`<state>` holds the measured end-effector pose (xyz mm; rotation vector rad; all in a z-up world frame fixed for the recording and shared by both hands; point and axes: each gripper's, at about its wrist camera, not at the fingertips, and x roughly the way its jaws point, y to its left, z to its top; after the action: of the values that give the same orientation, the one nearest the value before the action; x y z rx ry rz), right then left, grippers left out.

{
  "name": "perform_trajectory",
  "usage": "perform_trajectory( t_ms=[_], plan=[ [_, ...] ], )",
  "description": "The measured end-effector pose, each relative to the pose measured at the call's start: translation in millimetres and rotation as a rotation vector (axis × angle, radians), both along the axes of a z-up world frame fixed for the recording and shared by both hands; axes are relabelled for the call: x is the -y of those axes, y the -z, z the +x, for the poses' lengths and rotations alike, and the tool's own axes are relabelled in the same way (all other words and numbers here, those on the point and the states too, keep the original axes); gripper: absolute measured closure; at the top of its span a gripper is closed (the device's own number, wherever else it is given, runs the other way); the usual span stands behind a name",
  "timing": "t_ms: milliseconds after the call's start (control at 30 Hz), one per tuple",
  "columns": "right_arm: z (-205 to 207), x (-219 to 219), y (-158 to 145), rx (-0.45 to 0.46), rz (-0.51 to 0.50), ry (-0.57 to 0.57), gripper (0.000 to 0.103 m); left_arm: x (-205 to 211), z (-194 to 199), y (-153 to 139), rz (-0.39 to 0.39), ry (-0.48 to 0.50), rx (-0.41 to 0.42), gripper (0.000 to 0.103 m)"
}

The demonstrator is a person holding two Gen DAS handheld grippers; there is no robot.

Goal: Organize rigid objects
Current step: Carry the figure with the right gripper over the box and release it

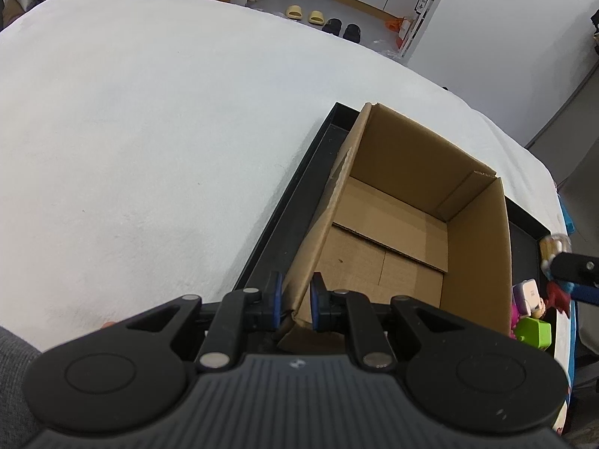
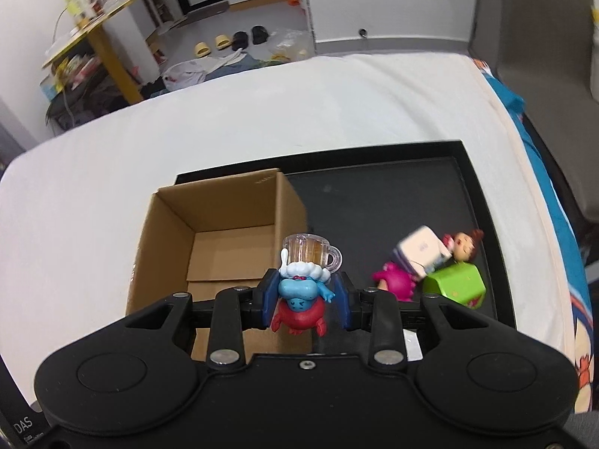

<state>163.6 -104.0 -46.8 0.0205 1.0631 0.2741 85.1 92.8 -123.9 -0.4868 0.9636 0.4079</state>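
An open cardboard box (image 1: 404,224) (image 2: 209,247) stands in a black tray (image 1: 284,217) (image 2: 411,194) on a white cloth. My left gripper (image 1: 295,303) is shut on the box's near wall at its left corner. My right gripper (image 2: 305,299) is shut on a blue and red toy figure (image 2: 301,299) that carries a clear beer mug (image 2: 310,252) on its head; it hangs above the box's right wall. That gripper and figure show at the right edge of the left wrist view (image 1: 561,258). The box's inside shows nothing in it.
A pink-dressed doll figure (image 2: 426,258) (image 1: 528,299) and a green block (image 2: 456,284) (image 1: 533,333) lie in the tray right of the box. White cloth (image 1: 149,131) spreads to the left and far side. Slippers and furniture stand on the floor beyond.
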Motion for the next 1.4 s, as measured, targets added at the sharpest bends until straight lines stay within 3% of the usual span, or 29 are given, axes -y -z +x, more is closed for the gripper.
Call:
perform_trajectory(
  t_ms=[533, 733, 967, 1033, 1067, 1400],
  plan=[
    [1, -79, -3, 0.078, -0.08, -0.265, 0.071, -1, -1, -1, -0.005, 0.003, 0.011, 0.089],
    [11, -97, -3, 0.077, -0.058, -0.317, 0.071, -1, -1, -1, -0.009, 0.003, 0.01, 0.089],
    [17, -101, -8, 0.118, 0.024, -0.327, 0.068, -3, 0, -1, -0.017, -0.001, 0.006, 0.089],
    [17, -96, -11, 0.132, 0.068, -0.323, 0.048, -4, 0, -2, -0.019, 0.0, 0.005, 0.089],
    [18, -92, -12, 0.139, 0.082, -0.318, 0.046, -3, 1, -2, -0.018, 0.0, 0.004, 0.089],
    [15, -56, -11, 0.097, 0.094, -0.243, 0.044, -1, 3, -1, -0.004, 0.004, -0.005, 0.089]
  ],
)
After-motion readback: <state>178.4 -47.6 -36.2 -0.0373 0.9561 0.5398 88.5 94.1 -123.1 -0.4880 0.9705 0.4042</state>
